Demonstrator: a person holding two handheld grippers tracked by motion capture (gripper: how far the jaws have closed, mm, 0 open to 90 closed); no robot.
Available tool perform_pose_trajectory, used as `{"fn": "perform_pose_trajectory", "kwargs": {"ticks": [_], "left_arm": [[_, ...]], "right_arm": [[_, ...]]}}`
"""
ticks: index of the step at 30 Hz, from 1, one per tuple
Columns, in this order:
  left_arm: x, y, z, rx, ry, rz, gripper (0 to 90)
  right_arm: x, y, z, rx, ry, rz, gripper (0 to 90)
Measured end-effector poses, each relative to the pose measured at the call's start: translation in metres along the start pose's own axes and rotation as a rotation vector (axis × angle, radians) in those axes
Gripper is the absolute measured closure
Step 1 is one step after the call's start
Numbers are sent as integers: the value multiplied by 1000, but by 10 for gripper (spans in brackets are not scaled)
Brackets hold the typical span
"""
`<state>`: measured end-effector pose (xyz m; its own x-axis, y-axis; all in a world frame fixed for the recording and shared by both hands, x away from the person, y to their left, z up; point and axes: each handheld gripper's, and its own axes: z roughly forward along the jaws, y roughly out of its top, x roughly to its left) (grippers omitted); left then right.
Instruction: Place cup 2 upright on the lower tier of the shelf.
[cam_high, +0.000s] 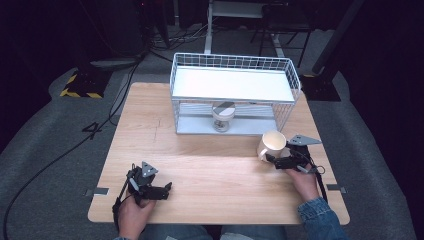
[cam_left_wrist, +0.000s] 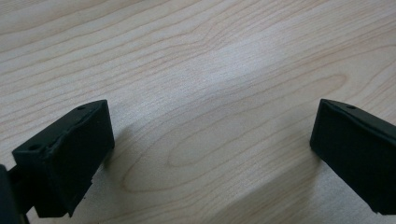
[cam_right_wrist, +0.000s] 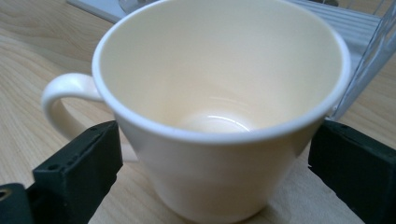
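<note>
Cream-white and upright, the cup (cam_high: 272, 144) stood on the right part of the wooden table (cam_high: 210, 180) in the high view, just in front of the right corner of the white wire rack (cam_high: 235, 92). The right gripper (cam_high: 278, 161) was at the near side of the cup, held by a hand with a blue denim sleeve (cam_high: 320, 215), and its black jaws reached to the lower part of the cup. On the lower shelf of the rack, a small glass jar (cam_high: 222, 116) with a grey and white lid stood, well apart from the cup. The left gripper (cam_high: 162, 190) was near the near left edge of the table, far from the cup, with bare wood around it.

From the left gripper view, the two black jaws were wide apart over the plain wood of the table (cam_left_wrist: 210, 93), and nothing was between them.

From the right gripper view, the cup (cam_right_wrist: 219, 107) was between the two jaws, its opening facing up and its inside empty. The handle (cam_right_wrist: 63, 102) pointed to the left side of this view. The jaws were wide, one at each side of the cup body; if they touched the wall, I could not tell, but a small gap seemed to be on both sides. Behind the cup, a part of the rack (cam_right_wrist: 369, 51) was seen at the far right.
</note>
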<state>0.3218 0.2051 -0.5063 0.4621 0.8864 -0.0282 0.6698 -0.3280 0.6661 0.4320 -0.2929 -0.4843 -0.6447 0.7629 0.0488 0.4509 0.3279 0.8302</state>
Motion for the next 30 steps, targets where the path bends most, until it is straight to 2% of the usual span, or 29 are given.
{"fn": "perform_pose_trajectory", "kwargs": {"ticks": [11,18,23,26,27,30], "left_arm": [[0,0,0,1,-1,5,2],[0,0,0,2,-2,4,2],[0,0,0,2,-2,4,2],[0,0,0,1,-2,4,2],[0,0,0,2,-2,4,2],[0,0,0,1,-2,4,2]], "right_arm": [[-3,-1,15,-61,34,1,43],[-4,-3,21,-72,33,11,47],[-3,-3,21,-78,30,-1,60],[-2,-3,20,-78,18,-21,70],[-1,-2,20,-80,8,-43,75],[0,-2,20,-80,4,-49,77]]}}
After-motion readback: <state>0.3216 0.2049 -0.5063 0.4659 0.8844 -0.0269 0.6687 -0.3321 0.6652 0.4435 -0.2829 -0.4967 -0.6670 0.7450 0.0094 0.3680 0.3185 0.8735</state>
